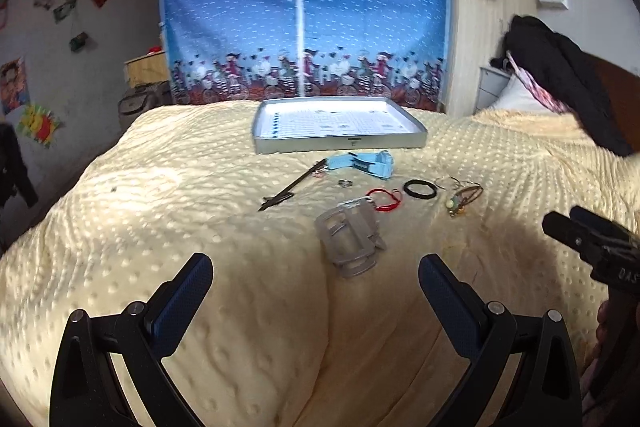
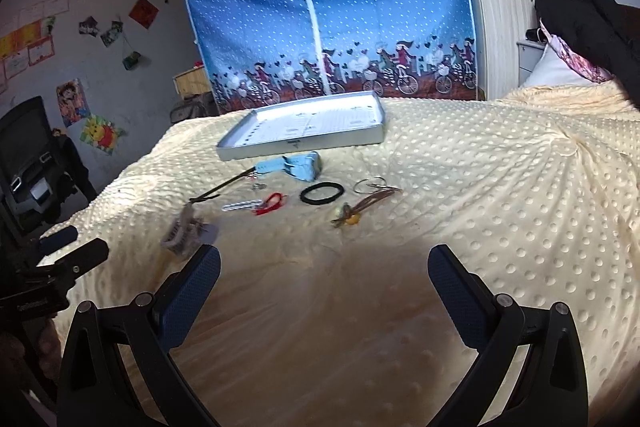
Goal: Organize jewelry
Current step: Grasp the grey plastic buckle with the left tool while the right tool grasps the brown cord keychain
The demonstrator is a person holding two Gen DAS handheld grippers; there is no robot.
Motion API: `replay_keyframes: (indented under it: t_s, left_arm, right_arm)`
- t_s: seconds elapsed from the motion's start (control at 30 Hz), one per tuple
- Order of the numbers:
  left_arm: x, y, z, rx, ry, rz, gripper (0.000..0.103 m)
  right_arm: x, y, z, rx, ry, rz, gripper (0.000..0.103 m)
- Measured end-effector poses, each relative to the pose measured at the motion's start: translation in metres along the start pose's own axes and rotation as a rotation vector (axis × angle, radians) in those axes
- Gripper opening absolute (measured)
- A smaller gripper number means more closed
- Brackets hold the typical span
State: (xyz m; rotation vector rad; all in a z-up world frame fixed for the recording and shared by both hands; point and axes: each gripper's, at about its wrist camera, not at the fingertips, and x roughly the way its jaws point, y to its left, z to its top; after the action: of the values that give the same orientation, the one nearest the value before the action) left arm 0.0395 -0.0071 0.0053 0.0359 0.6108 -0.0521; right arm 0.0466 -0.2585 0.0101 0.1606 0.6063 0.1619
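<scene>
Both grippers, left point(image 1: 316, 279) and right point(image 2: 324, 271), fingers spread, empty. On bedspread point(image 2: 480, 227): 1 tray point(image 2: 304, 131), 1 grey claw clip point(image 1: 350, 241), 1 black hair tie point(image 2: 322, 193), 1 red cord point(image 2: 272, 205), 1 blue clip point(image 2: 298, 165).

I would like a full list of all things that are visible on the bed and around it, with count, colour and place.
tray: 1, silver, far middle of the bed
blue strap: 1, light blue, just before the tray
dark stick: 1, left of the blue strap
hair clip: 1, grey, nearest the left gripper
red cord: 1, beside the hair clip
black ring: 1, right of the red cord
brown cord with beads: 1, rightmost
blanket: 1, pale yellow, covers the bed
wardrobe cover: 1, blue, behind the bed
left gripper: open, empty
right gripper: open, empty
</scene>
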Motion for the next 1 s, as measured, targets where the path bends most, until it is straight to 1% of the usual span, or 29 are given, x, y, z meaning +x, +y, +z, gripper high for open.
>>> replay_keyframes:
  t_s: [0.07, 0.13, 0.17, 0.2, 0.23, 0.3, 0.33, 0.4, 0.5, 0.6, 0.63, 0.7, 0.77, 0.83, 0.87, 0.9, 0.97, 1.0]
  left_arm:
    - [0.012, -0.006, 0.006, 0.049, 0.02, -0.036, 0.103]
    - [0.027, -0.009, 0.01, 0.081, 0.048, -0.051, 0.103]
    - [0.034, -0.009, 0.012, 0.087, 0.061, -0.057, 0.103]
    - [0.042, -0.009, 0.013, 0.084, 0.077, -0.068, 0.102]
    - [0.048, -0.008, 0.015, 0.077, 0.088, -0.076, 0.099]
    - [0.06, -0.007, 0.017, 0.062, 0.118, -0.088, 0.094]
    - [0.066, -0.006, 0.017, 0.054, 0.132, -0.093, 0.093]
    - [0.075, -0.004, 0.017, 0.038, 0.154, -0.095, 0.093]
    - [0.085, 0.002, 0.013, 0.006, 0.181, -0.102, 0.093]
    - [0.098, 0.006, 0.009, -0.03, 0.218, -0.126, 0.093]
    - [0.102, 0.007, 0.008, -0.041, 0.228, -0.13, 0.093]
    - [0.107, 0.007, 0.006, -0.046, 0.23, -0.133, 0.093]
    - [0.108, 0.004, 0.007, -0.042, 0.224, -0.122, 0.089]
    - [0.111, 0.002, 0.009, -0.035, 0.233, -0.128, 0.08]
    - [0.112, 0.001, 0.01, -0.032, 0.24, -0.127, 0.077]
    - [0.113, 0.001, 0.011, -0.033, 0.246, -0.129, 0.072]
    - [0.115, 0.003, 0.012, -0.045, 0.252, -0.147, 0.069]
    - [0.115, 0.003, 0.012, -0.05, 0.253, -0.152, 0.065]
  right_arm:
    - [0.005, -0.006, 0.005, -0.002, 0.003, 0.002, 0.102]
    - [0.01, -0.012, 0.011, -0.013, -0.005, 0.0, 0.102]
    - [0.015, -0.015, 0.015, -0.021, 0.011, -0.003, 0.102]
    - [0.023, -0.018, 0.019, -0.027, 0.042, 0.004, 0.102]
    - [0.03, -0.022, 0.023, -0.02, 0.069, 0.007, 0.102]
    - [0.046, -0.031, 0.03, 0.035, 0.11, 0.052, 0.102]
    - [0.054, -0.035, 0.033, 0.066, 0.13, 0.078, 0.102]
    - [0.07, -0.037, 0.037, 0.095, 0.155, 0.097, 0.102]
    - [0.097, -0.03, 0.04, 0.082, 0.183, 0.101, 0.102]
    - [0.123, -0.021, 0.039, 0.091, 0.23, 0.113, 0.101]
    - [0.131, -0.019, 0.038, 0.1, 0.245, 0.115, 0.099]
    - [0.144, -0.015, 0.035, 0.12, 0.262, 0.107, 0.087]
    - [0.156, -0.015, 0.032, 0.145, 0.275, 0.096, 0.083]
    - [0.169, -0.015, 0.028, 0.174, 0.278, 0.101, 0.08]
    - [0.17, -0.016, 0.026, 0.18, 0.283, 0.1, 0.072]
    - [0.175, -0.015, 0.024, 0.18, 0.286, 0.096, 0.066]
    - [0.184, -0.013, 0.017, 0.181, 0.294, 0.094, 0.062]
    - [0.184, -0.012, 0.015, 0.181, 0.292, 0.093, 0.059]
